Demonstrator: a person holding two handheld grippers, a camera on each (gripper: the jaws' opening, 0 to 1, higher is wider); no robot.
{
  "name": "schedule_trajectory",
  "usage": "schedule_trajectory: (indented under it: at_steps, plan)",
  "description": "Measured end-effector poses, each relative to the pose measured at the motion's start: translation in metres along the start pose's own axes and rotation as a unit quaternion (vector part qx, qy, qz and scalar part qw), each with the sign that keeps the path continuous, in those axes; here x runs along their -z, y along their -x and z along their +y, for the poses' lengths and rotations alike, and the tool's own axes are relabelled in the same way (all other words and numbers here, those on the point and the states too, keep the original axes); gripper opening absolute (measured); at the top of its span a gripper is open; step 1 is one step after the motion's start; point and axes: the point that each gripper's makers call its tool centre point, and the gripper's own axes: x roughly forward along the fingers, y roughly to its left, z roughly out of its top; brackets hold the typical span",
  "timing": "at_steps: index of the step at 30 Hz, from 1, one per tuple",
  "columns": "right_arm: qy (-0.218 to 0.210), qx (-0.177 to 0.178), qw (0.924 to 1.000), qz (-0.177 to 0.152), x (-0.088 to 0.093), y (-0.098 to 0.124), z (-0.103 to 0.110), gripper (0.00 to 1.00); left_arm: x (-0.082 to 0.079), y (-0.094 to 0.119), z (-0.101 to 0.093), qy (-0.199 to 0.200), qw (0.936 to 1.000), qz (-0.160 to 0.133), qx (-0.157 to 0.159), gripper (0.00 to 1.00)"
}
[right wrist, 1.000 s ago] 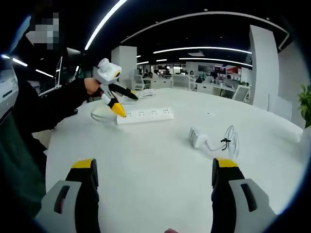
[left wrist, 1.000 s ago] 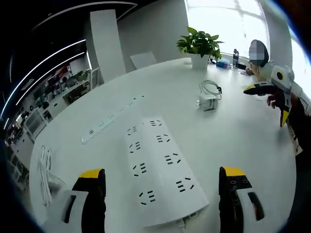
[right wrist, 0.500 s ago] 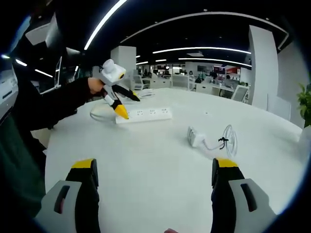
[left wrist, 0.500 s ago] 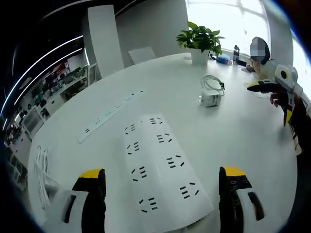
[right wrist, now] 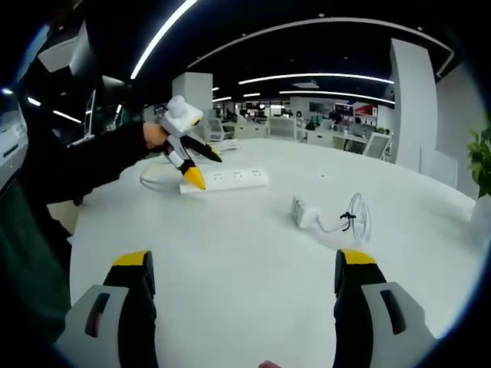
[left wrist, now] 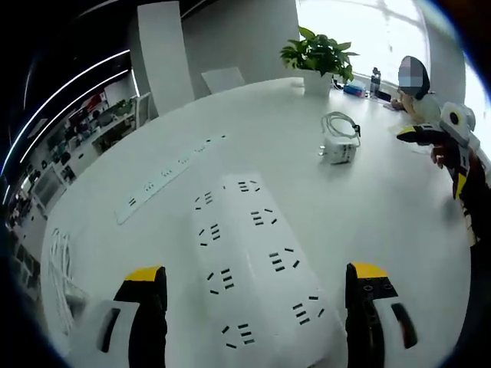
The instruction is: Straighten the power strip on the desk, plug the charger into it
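The left hand-held gripper point(left wrist: 253, 299) is wide open and holds nothing; the power strip point(left wrist: 257, 264) lies right between its jaws. The right hand-held gripper point(right wrist: 242, 295) is open and empty too, with the charger point(right wrist: 305, 213) well ahead on the bench point(right wrist: 230, 245). A crooked push could spin the strip further askew.

Left gripper point(right wrist: 196, 167) lifted slightly above power strip point(right wrist: 224, 179) (jaws apart).

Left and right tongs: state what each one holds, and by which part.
Nothing is held. The left tongs stand open astride the wide white multi-socket power strip, not closed on it. The right tongs are open over the bare white desk.
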Motion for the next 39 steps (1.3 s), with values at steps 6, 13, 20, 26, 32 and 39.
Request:
schedule_trajectory:
  at_steps: [6, 13, 20, 26, 32, 39]
  plan:
    - [-0.001, 0.002, 1.0, 0.001, 0.002, 0.002, -0.001, 0.98, -0.001, -0.006, 0.0, -0.001, 1.0, 0.009, 0.002, 0.98]
    - [-0.003, 0.004, 1.0, 0.001, 0.004, 0.003, -0.004, 0.98, 0.001, -0.011, 0.003, 0.001, 0.9998, 0.018, 0.002, 0.96]
    - [-0.008, 0.005, 1.0, 0.001, 0.007, 0.004, -0.005, 0.99, 0.005, -0.015, 0.002, 0.003, 0.9995, 0.03, 0.006, 0.94]
    - [-0.009, 0.004, 0.9999, 0.004, 0.009, 0.004, -0.005, 0.98, 0.003, -0.017, 0.002, 0.012, 0.9994, 0.029, 0.009, 0.9]
    - [-0.009, 0.002, 0.9999, 0.004, 0.01, 0.003, -0.006, 0.98, 0.004, -0.02, 0.001, 0.016, 0.9992, 0.034, 0.011, 0.86]
    - [-0.01, 0.0, 0.9999, 0.004, 0.01, 0.002, -0.006, 0.98, 0.004, -0.022, -0.001, 0.018, 0.9989, 0.041, 0.015, 0.83]
